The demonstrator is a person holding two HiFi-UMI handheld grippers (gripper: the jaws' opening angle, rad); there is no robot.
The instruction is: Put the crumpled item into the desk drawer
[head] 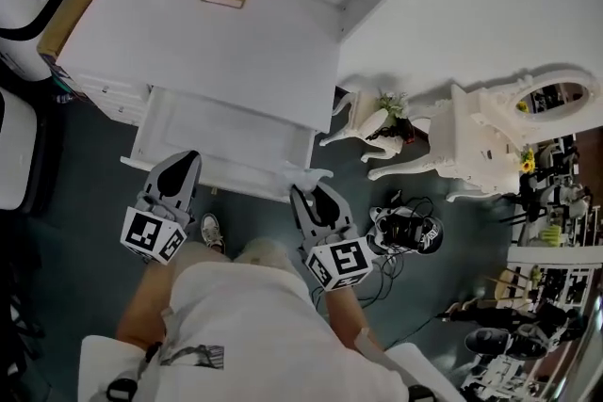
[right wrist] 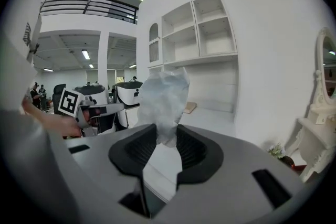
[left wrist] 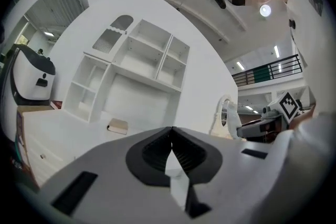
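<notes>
Head view: the drawer (head: 226, 132) stands pulled out under the desk (head: 207, 42). The right gripper (head: 308, 188) holds the crumpled item (head: 306, 172) just at its near right corner. Left gripper view: the left gripper (left wrist: 171, 136) is pinched together, empty. Right gripper view: jaws clamp the crumpled item (right wrist: 163, 94) (paper, probably). Next, I judge: clear the drawer's front edge, move left over its roomy inside, release.

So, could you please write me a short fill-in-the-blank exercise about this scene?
The right gripper grips the crumpled item, which is ____ in colour.
The left gripper holds ____.
The desk drawer stands ____.
Missing words: white, nothing, open.
</notes>
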